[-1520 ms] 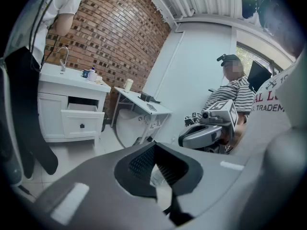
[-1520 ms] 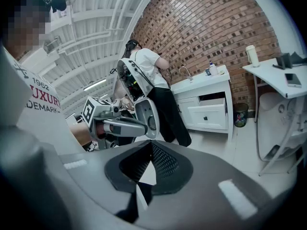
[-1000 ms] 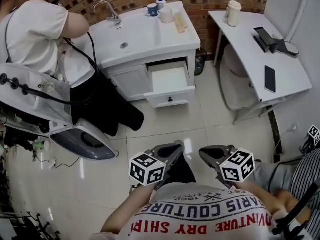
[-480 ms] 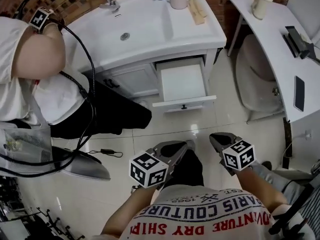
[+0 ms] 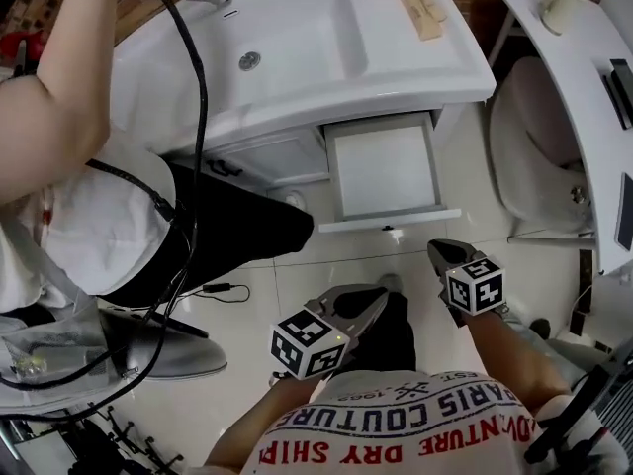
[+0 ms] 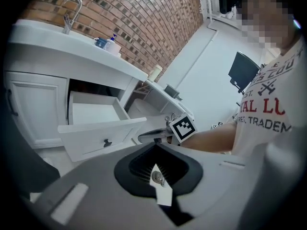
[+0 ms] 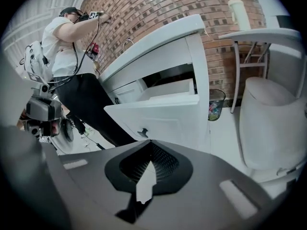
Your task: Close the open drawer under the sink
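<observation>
White drawer (image 5: 384,171) stands open. Your left hand-held gripper (image 5: 376,297) and right hand-held gripper (image 5: 436,249) have jaws together, empty; push squarely on its front beside the knob (image 7: 142,132).

A washroom: white sink vanity (image 5: 297,57), brick wall (image 7: 168,8), tiled floor (image 5: 297,277)

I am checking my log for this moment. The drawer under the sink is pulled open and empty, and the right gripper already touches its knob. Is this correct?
Not fully. The drawer under the sink is pulled open and empty, but the right gripper does not touch its knob: the head view shows bare floor between them.
</observation>
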Demonstrator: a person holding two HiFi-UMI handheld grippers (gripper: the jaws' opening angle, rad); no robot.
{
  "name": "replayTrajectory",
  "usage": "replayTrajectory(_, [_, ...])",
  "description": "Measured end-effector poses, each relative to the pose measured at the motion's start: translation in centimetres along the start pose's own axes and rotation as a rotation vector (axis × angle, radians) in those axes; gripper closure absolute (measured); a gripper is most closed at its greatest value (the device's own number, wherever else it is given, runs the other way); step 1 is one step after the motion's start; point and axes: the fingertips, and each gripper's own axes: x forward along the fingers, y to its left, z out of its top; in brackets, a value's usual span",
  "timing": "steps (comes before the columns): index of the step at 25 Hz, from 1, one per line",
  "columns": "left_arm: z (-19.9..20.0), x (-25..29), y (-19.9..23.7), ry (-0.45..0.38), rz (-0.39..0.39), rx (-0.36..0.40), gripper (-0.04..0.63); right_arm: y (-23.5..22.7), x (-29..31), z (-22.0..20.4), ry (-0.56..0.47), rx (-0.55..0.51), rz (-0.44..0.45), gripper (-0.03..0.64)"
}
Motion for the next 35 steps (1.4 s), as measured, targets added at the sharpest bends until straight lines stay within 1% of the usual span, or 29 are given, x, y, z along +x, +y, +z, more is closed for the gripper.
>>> replayTrajectory(4, [0.5, 0.4, 1.8, 0.02, -0.015, -0.023, 0.612, -0.8, 2.0, 1.6, -0.014, 0.04, -0.018, 0.611])
replayTrajectory(10, [1.2, 0.7, 3.7, 0.043, -0.022, -0.05, 0.612, -1.6, 2.9, 2.8, -0.041, 0.105, -0.035, 0.611])
replayTrajectory(15, [1.9, 0.9, 5.1, 0.052, -0.024, -0.064, 0.612, -2.3, 3.6, 4.2, -0.068, 0.128, -0.05, 0.61])
replayTrajectory(20, [2.8, 1.3, 7.0, 0.059, -0.015, -0.072, 0.612, -3.9, 5.6, 7.3, -0.089, 0.139, -0.042, 0.609])
replayTrajectory(25, [3.6, 1.7, 9.3, 0.055, -0.002, -0.074, 0.612, -5.5, 7.8, 11.2, -0.122, 0.156, -0.02, 0.609])
replayTrajectory(32, [4.8, 1.4, 12.6, 0.036, 0.043, -0.078, 0.612, -7.8, 10.9, 15.8, -0.183, 0.218, 0.016, 0.609])
replayTrajectory(35, [4.7, 0.9, 13.7, 0.033, 0.065, -0.095, 0.612, -8.5, 12.1, 17.6, -0.202, 0.241, 0.02, 0.609])
